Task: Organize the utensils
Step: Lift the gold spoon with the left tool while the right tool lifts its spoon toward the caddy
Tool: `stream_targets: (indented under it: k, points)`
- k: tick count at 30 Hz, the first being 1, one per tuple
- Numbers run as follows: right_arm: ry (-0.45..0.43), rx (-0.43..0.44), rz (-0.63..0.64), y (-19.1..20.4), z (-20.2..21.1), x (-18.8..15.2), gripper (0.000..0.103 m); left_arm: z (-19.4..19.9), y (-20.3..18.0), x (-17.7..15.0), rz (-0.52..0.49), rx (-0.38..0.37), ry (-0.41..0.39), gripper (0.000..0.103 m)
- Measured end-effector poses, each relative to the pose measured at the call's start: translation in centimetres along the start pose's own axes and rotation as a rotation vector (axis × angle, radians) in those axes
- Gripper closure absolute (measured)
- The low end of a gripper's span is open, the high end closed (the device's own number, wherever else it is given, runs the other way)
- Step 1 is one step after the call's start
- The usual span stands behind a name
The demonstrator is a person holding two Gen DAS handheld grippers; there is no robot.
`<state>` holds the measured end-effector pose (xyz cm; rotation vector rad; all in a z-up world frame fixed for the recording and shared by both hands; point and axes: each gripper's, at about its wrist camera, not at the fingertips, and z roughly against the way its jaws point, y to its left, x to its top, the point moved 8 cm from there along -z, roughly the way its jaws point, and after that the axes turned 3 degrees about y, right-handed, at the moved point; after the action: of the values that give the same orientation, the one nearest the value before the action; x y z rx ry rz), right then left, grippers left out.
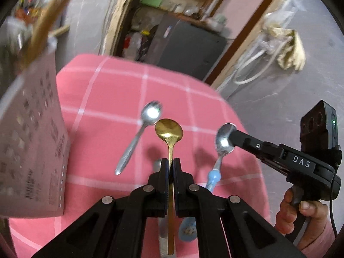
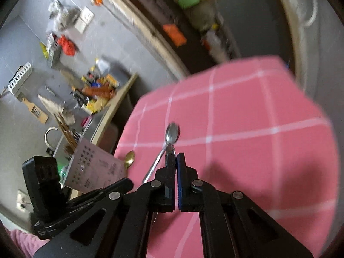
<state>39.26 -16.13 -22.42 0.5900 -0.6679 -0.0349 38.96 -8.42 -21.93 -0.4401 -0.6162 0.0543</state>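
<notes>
The left gripper (image 1: 171,165) was pinched on the gold spoon's (image 1: 169,131) thin handle, bowl forward and lifted over the pink cloth (image 1: 107,81). The right gripper (image 2: 175,157) sat nearly closed; a blue-handled spoon (image 1: 223,140) lay at its tip in the left view, though whether it was held I could not tell. A steel spoon (image 1: 148,115) lay loose on the cloth. The gold handle was slim and smooth, so it could have swivelled or slipped in the pads during a tilt toward the holder (image 1: 30,142). That perforated holder stood at the cloth's left edge with wooden sticks (image 2: 66,133) in it, the rest of its contents hidden
</notes>
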Motion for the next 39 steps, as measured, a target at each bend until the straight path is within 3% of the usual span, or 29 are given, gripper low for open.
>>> stream_targets:
  k: [7, 13, 21, 31, 39]
  points:
    - [-0.187, -0.064, 0.072, 3.6, 6.8, 3.6, 0.101, 6.1, -2.8, 2.4, -0.047, -0.084, -0.119, 0.099]
    - [-0.296, -0.042, 0.136, 8.9, 10.1, 6.7, 0.101, 12.6, -1.9, 5.5, -0.016, -0.147, -0.216, 0.099]
    - [-0.387, -0.012, 0.213, 16.6, 9.9, 8.1, 0.101, 18.6, 2.7, 8.7, -0.030, -0.076, -0.342, 0.099]
    - [-0.415, -0.084, 0.371, 22.7, 6.4, 6.1, 0.101, 19.1, 7.7, 11.7, -0.040, -0.033, -0.455, 0.099]
    - [-0.413, -0.164, 0.484, 24.5, 4.2, 3.9, 0.101, 16.9, 10.0, 10.5, -0.033, -0.016, -0.465, 0.099]
